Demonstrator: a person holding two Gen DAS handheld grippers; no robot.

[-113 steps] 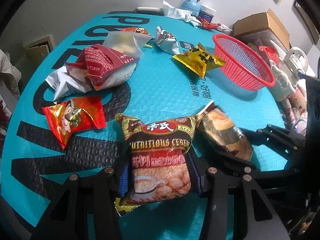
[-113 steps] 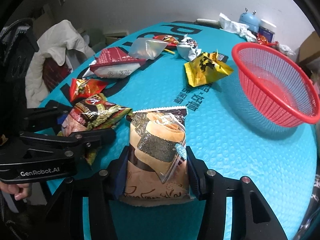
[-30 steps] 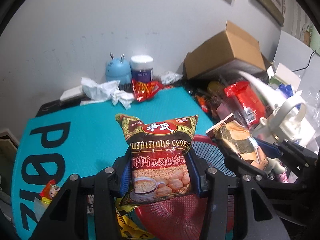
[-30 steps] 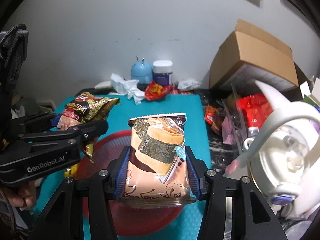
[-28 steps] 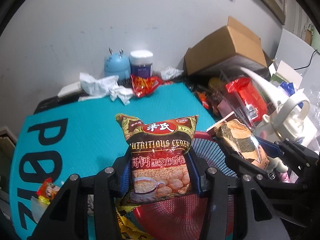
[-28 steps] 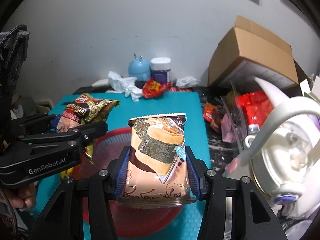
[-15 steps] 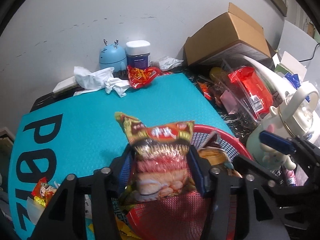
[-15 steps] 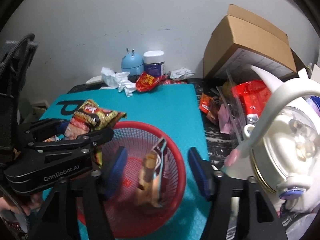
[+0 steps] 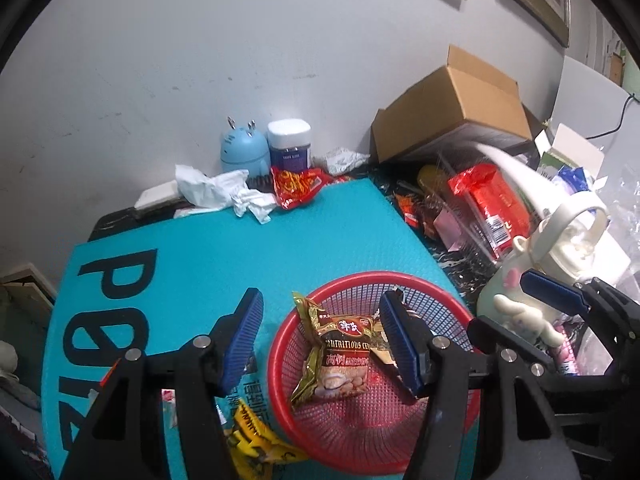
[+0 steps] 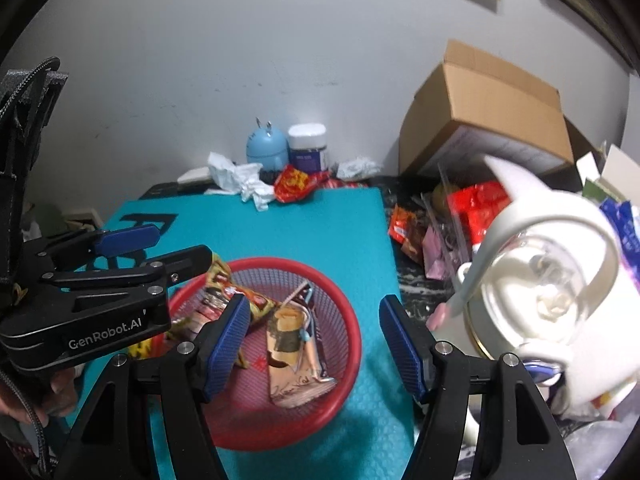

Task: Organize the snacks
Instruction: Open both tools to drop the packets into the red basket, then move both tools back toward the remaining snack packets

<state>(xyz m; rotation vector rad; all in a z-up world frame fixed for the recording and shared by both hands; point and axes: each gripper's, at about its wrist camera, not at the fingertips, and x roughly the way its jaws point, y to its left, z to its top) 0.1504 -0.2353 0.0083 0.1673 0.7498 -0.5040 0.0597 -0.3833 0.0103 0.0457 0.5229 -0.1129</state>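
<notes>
The brown cereal packet (image 9: 340,356) lies in the red mesh basket (image 9: 360,278), leaning on its left wall. My left gripper (image 9: 320,304) hangs above it, jaws opening, with nothing between the pads. Beside it in the basket lies the seaweed roll packet (image 10: 296,356), flat on the bottom. Over the basket (image 10: 280,262) my right gripper (image 10: 314,308) stands open and empty. In the right wrist view the left gripper (image 10: 182,245) reaches in from the left above the cereal packet (image 10: 240,300). In the left wrist view the right gripper's fingers (image 9: 552,292) come in from the right.
The basket sits on a teal mat (image 9: 240,248). A yellow snack packet (image 9: 256,444) lies left of it. A white kettle (image 10: 552,292) crowds the right side, with a cardboard box (image 9: 452,108) and red packets behind. A blue gadget (image 9: 244,152), jar and tissue line the back wall.
Both grippers opened and let go of their packets, which dropped into the red basket. Both grippers then rose a little above it.
</notes>
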